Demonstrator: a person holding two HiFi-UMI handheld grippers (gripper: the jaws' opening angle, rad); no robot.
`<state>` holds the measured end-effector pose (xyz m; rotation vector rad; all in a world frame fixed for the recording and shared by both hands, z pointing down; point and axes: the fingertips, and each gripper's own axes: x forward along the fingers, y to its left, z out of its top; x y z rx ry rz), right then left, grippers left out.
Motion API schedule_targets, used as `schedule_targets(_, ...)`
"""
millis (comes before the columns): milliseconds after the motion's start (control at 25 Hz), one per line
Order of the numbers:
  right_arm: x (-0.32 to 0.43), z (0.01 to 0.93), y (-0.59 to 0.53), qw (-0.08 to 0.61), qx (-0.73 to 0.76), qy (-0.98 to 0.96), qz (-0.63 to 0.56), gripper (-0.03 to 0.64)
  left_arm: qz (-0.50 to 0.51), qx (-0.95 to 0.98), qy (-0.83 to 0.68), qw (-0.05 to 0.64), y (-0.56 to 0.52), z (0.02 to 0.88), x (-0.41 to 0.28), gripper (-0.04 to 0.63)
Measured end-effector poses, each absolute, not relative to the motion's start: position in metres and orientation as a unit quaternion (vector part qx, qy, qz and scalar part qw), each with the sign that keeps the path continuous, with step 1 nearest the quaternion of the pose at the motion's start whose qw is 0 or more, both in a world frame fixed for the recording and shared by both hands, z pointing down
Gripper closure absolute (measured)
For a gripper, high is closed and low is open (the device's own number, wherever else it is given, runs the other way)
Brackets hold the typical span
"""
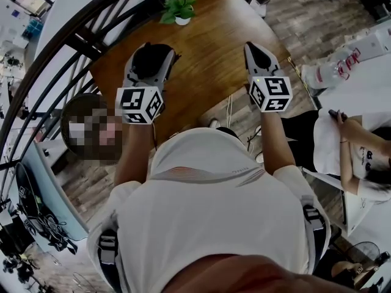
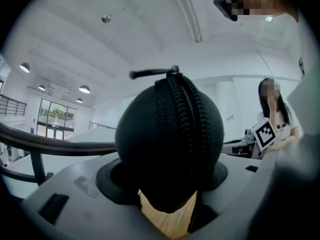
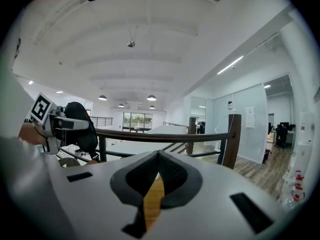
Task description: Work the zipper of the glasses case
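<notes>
We hold the glasses case (image 2: 170, 149) in the left gripper (image 1: 151, 65), up over the wooden tabletop (image 1: 208, 35), its fingers (image 2: 111, 178) spread wide and clamped on the case's two flanks. Held this way, the zipper (image 2: 182, 114) runs straight up the middle of the left gripper view and over the crown. The zipper pull (image 2: 150, 74) sits at twelve o'clock on the case, its tab sticking out toward nine o'clock. We judge the grip leaves the seam bare so the other tool can get at the tab. The right gripper (image 1: 258, 58) hangs well apart at three o'clock of the case, level with it, fingers (image 3: 176, 176) pressed together on nothing. They will have to part before they can pinch the tab.

Around us are a potted plant (image 1: 179, 9) at the tabletop's twelve o'clock edge and a dark railing (image 1: 67, 41) curving past from nine to eleven o'clock. A water bottle (image 1: 335, 69) stands on a white surface at three o'clock, and a seated person (image 1: 351, 145) is at four o'clock. Nothing stands between the two grippers; the tab's small size and sideways lie look like the real difficulty.
</notes>
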<state>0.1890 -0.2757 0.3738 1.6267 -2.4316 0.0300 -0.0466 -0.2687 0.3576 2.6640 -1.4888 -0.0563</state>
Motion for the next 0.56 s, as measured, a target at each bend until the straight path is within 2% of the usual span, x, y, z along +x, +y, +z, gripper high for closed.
schedule_targets(560, 0.186, 0.371, -0.277, 0.104, 0.547, -0.831, 0.011, 0.566, -0.017, 0.875, -0.482, 0.055, -0.266, 0.358, -0.036, 0.324)
